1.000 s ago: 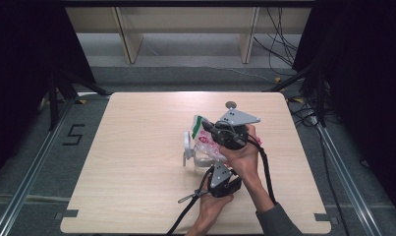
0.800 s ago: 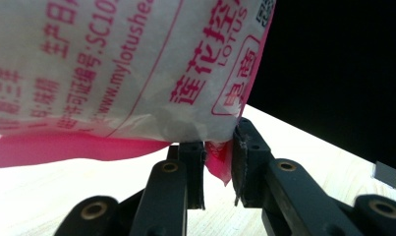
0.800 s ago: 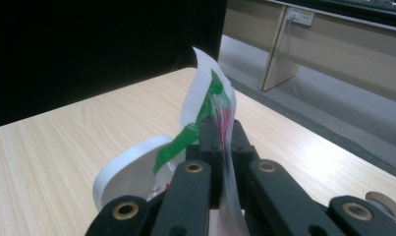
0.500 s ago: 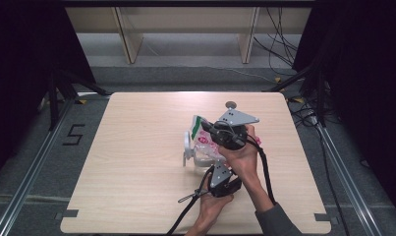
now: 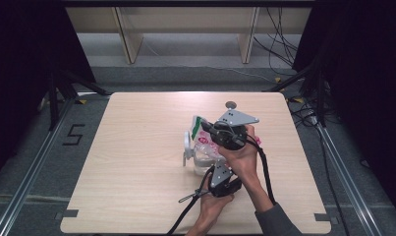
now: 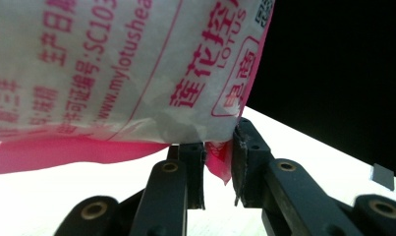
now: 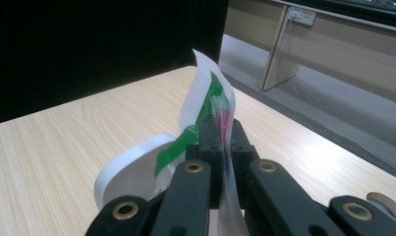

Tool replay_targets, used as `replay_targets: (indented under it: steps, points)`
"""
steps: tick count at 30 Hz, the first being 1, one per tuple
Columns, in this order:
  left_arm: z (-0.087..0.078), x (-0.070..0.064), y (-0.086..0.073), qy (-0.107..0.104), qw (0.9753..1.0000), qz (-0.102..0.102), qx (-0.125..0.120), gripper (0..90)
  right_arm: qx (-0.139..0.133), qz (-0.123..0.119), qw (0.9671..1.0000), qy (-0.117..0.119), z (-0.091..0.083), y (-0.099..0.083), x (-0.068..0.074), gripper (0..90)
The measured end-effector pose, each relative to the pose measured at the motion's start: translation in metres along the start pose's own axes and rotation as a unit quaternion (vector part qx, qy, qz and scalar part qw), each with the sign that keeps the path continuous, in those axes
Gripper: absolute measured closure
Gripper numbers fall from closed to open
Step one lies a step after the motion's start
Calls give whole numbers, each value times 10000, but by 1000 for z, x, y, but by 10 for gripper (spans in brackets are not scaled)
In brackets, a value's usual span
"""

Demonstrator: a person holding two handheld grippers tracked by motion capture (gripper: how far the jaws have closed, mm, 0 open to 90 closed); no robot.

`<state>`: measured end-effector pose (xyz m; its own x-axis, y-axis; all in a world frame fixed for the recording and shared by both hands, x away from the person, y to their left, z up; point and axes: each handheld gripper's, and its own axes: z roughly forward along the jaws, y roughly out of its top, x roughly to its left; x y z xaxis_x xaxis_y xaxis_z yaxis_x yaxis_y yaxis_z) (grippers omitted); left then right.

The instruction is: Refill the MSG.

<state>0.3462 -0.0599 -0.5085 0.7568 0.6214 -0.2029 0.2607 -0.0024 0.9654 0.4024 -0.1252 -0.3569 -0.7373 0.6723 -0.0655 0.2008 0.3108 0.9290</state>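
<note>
A: Packet (image 5: 201,139), white plastic with pink and green print, is held above the table (image 5: 136,162) near its middle. What grips it?

B: Right gripper (image 7: 220,147) is clamped on its top edge; left gripper (image 6: 217,169) pinches a lower corner. Probably about to tear it; still sealed.

Prob. lab: floor rails (image 5: 31,172), cables (image 5: 279,29)

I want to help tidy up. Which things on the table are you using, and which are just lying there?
In use:
- plastic packet with pink print, pinched at both ends
- left gripper
- right gripper
- white plastic jug under the packet

Just lying about:
- small grey round disc on the table
- cables on the floor beyond
</note>
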Motion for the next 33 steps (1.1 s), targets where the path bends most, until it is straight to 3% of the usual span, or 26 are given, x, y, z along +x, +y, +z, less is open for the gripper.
replay_targets:
  steps: [4, 5, 7, 8, 16, 19, 22, 23, 28, 29, 31, 33]
  points:
    - [0, 0, 0, 18, 10000, 6, -1, 762, -56, -103, 9999, 20, 1, 1, -2, 897]
    - [0, 0, 0, 10, 10000, -5, -9, 762, -26, 94, 10000, -10, 0, 0, 1, 897]
    - [0, -1, 0, 9, 10000, -6, 0, 761, -62, -101, 9999, -27, 1, 0, -2, 897]
    - [0, -1, 0, 2, 10000, -10, 0, 762, -4, 12, 10000, -15, 0, 0, -1, 897]
    - [0, -1, 0, -19, 10000, -40, -21, 762, -28, -130, 9999, -26, 1, 1, 0, 896]
    - [0, -1, 0, -12, 10000, -30, -8, 762, 54, 3, 10000, -49, -1, 0, 0, 896]
    - [0, -1, 1, 1, 10000, -41, -32, 762, -29, 29, 10000, -34, -1, 1, 1, 897]
    - [0, -1, 0, -4, 10000, -43, -42, 762, -61, -92, 9999, -42, -1, 1, 0, 897]
    - [0, -1, 0, -3, 10000, -49, -30, 762, -35, -10, 10000, -81, 1, 0, 1, 897]
    - [0, -1, 0, 19, 10000, -42, -59, 762, -54, -116, 9999, -26, 0, 1, 0, 896]
    - [-1, -1, 1, 4, 10000, -29, -48, 762, -61, 61, 10000, -35, -1, 1, 1, 897]
    - [0, -1, 0, 1, 10000, -20, -59, 762, -94, -47, 9999, 46, 0, 1, -1, 897]
